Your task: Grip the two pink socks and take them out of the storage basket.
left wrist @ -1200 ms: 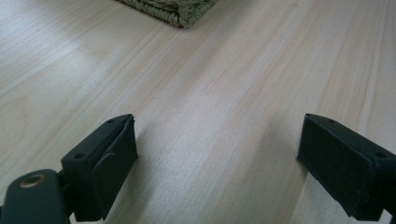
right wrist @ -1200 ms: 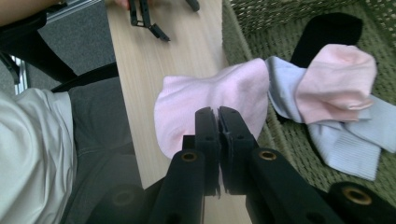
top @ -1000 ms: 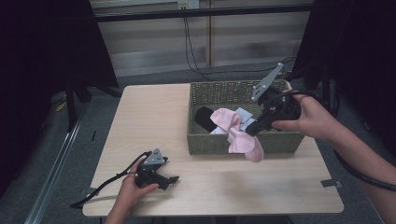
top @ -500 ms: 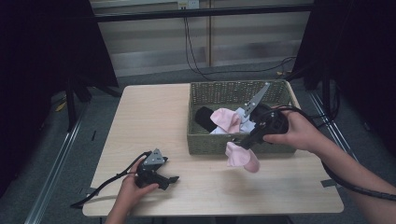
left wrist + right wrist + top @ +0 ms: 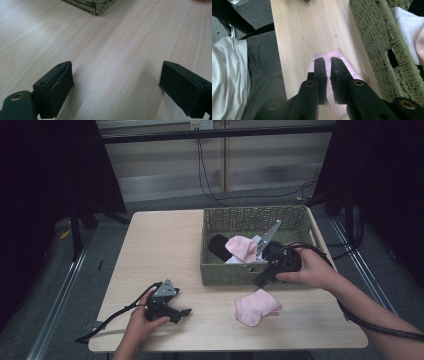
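Pink cloth [image 5: 257,306] is lying on the desk [image 5: 165,245] at lower right, released; my right jaws have just been parting slightly above it. My left jaws are gaping wide, empty.

Pink cloth [image 5: 257,306] flat on table [image 5: 165,245]; right gripper [image 5: 264,279] just above, beside wicker basket [image 5: 235,273]

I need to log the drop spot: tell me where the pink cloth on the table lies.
In the high view the pink cloth lies flat on the table, just in front of the woven basket, below the right gripper.
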A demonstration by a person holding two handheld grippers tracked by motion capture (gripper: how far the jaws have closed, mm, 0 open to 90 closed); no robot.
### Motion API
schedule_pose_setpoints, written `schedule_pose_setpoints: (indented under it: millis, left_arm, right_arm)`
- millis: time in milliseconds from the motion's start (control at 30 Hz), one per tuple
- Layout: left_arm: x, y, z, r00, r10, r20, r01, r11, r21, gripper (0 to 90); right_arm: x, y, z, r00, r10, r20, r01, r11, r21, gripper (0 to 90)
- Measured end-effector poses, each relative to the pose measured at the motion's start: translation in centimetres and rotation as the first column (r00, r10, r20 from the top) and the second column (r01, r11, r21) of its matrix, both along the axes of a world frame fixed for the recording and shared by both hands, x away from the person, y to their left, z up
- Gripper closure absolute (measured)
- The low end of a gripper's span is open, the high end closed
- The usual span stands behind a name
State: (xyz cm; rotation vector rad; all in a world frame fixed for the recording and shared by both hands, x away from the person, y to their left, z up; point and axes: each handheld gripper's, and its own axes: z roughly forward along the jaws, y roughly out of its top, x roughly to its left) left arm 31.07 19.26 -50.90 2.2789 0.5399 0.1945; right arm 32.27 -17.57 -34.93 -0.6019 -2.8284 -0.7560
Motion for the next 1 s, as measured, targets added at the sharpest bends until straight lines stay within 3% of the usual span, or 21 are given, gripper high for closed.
schedule_pose_setpoints:
  millis: [300,500,533,667,767,800,867,933,1000]
  left_arm:
    - [0.0,0.0,0.0,1.0,0.0,0.0,0.0,1.0,0.0,11.1]
    - [0.0,0.0,0.0,1.0,0.004,-0.002,-0.004,1.0,-0.006,11.1]
    - [0.0,0.0,0.0,1.0,0.004,-0.002,-0.005,1.0,-0.008,11.1]
    - [0.0,0.0,0.0,1.0,0.005,-0.002,-0.005,1.0,-0.008,11.1]
    - [0.0,0.0,0.0,1.0,0.003,0.001,-0.003,1.0,-0.007,11.1]
    - [0.0,0.0,0.0,1.0,0.003,0.0,-0.003,1.0,-0.007,11.1]
    - [0.0,0.0,0.0,1.0,0.003,-0.001,-0.003,1.0,-0.007,11.1]
    - [0.0,0.0,0.0,1.0,0.004,0.0,-0.004,1.0,-0.004,11.1]
    - [0.0,0.0,0.0,1.0,0.004,-0.001,-0.004,1.0,-0.004,11.1]
  right_arm:
    - [0.6,-0.3,0.6,0.9992,-0.031,0.026,0.03,0.999,0.012,71.0]
    - [2.5,-1.0,1.5,0.9913,-0.103,0.081,0.102,0.994,0.026,62.6]
    - [3.5,-1.3,1.5,0.9838,-0.146,0.104,0.145,0.989,0.018,57.7]
    - [5.6,-1.8,1.1,0.97,-0.207,0.127,0.207,0.978,0.016,51.4]
    - [6.5,-1.9,0.7,0.9624,-0.238,0.13,0.24,0.971,0.007,48.8]
    - [7.5,-1.9,0.1,0.954,-0.267,0.136,0.271,0.962,-0.012,47.3]
    - [8.0,-2.0,-0.1,0.9521,-0.271,0.142,0.276,0.961,-0.02,45.4]
    - [9.3,-2.1,-1.1,0.9428,-0.308,0.127,0.314,0.949,-0.023,43.5]
    - [9.8,-2.1,-1.6,0.9385,-0.32,0.129,0.327,0.945,-0.033,41.6]
